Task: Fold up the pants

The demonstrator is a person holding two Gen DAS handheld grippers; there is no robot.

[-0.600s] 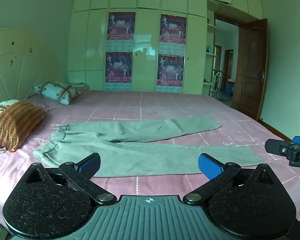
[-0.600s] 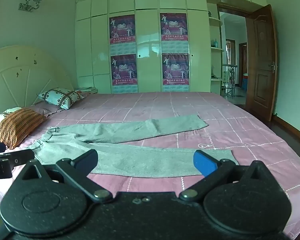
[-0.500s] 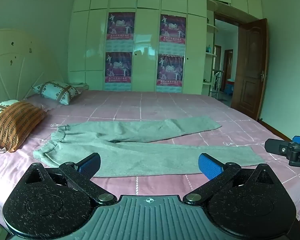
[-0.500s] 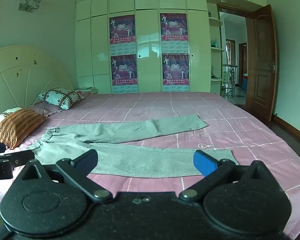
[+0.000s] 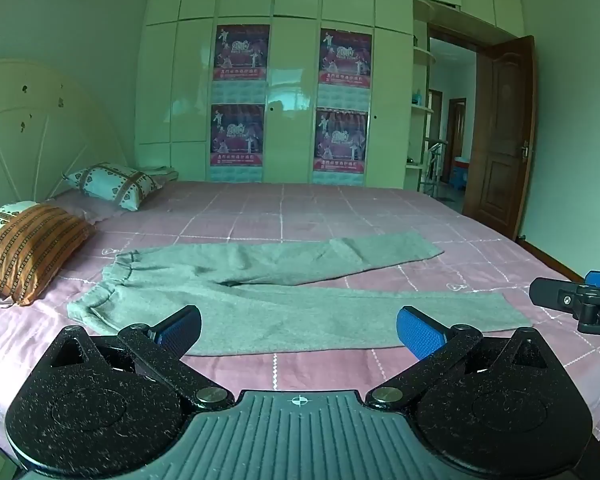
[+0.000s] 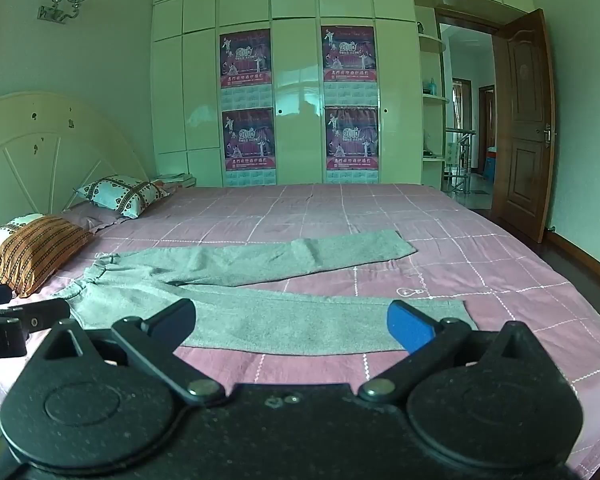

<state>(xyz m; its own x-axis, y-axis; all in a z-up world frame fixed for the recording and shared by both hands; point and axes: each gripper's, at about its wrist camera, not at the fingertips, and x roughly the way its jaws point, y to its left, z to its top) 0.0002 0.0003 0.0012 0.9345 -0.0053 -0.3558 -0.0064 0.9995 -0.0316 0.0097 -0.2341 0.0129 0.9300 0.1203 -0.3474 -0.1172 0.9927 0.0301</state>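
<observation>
Grey pants (image 5: 284,300) lie flat on the pink bed, waistband to the left, both legs spread apart and pointing right. They also show in the right wrist view (image 6: 260,300). My left gripper (image 5: 299,330) is open and empty, held above the near edge of the bed in front of the near leg. My right gripper (image 6: 291,326) is open and empty, also held before the near leg. The right gripper shows at the right edge of the left wrist view (image 5: 580,300).
The bed has a pink checked sheet (image 5: 340,208). An orange striped pillow (image 5: 28,248) and a patterned pillow (image 5: 112,186) lie at the left by the headboard. A wardrobe with posters (image 5: 284,100) stands behind. A brown door (image 5: 500,140) is open at the right.
</observation>
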